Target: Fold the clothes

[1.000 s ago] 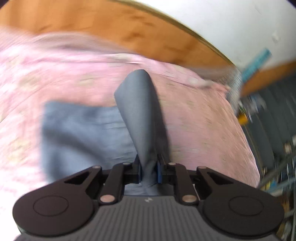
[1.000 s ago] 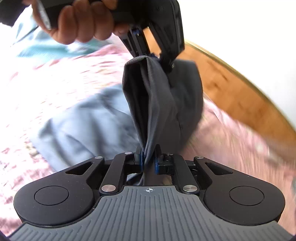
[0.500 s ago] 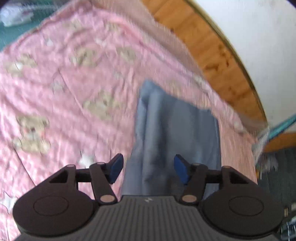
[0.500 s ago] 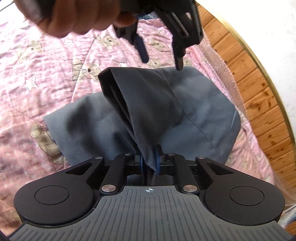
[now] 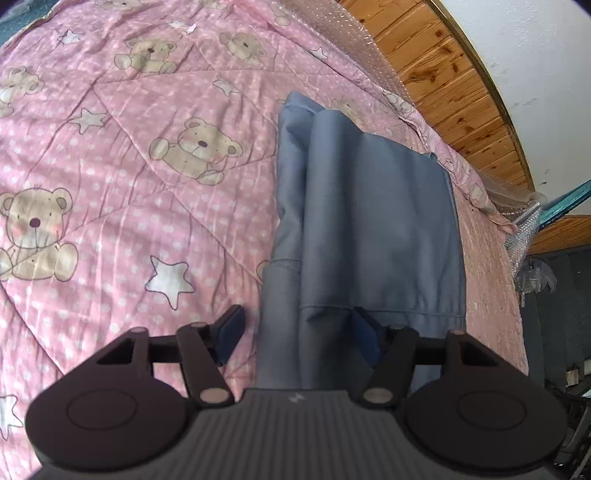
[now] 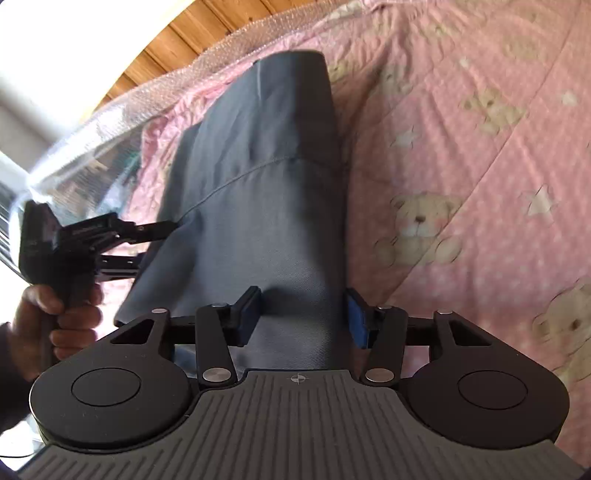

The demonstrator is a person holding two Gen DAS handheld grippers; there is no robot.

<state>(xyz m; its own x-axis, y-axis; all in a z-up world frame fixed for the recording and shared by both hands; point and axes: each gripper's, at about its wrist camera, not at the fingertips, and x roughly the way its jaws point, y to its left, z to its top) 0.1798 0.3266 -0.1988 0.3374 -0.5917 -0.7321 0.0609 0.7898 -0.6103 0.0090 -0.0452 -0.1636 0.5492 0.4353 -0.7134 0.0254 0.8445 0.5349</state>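
Observation:
A grey-blue garment (image 5: 373, 214) lies folded in a long strip on the pink teddy-bear quilt (image 5: 129, 184). My left gripper (image 5: 299, 332) is open, its blue pads either side of the garment's near end, gripping nothing. In the right wrist view the same garment (image 6: 258, 177) lies flat on the quilt (image 6: 480, 129). My right gripper (image 6: 303, 317) is open, its pads straddling the near end of the cloth. The left gripper (image 6: 155, 236) shows there at the left, held by a hand, its fingers at the garment's left edge.
The quilt covers a bed. Bubble wrap (image 5: 354, 33) lines its far edge against a wooden panel (image 5: 454, 77) and white wall. A dark floor with clutter (image 5: 554, 295) lies beyond the bed's right edge.
Both grippers let go of the garment, the left first and then the right. The cloth, held up a second ago, now lies folded on the quilt. Both grippers have lowered to it.

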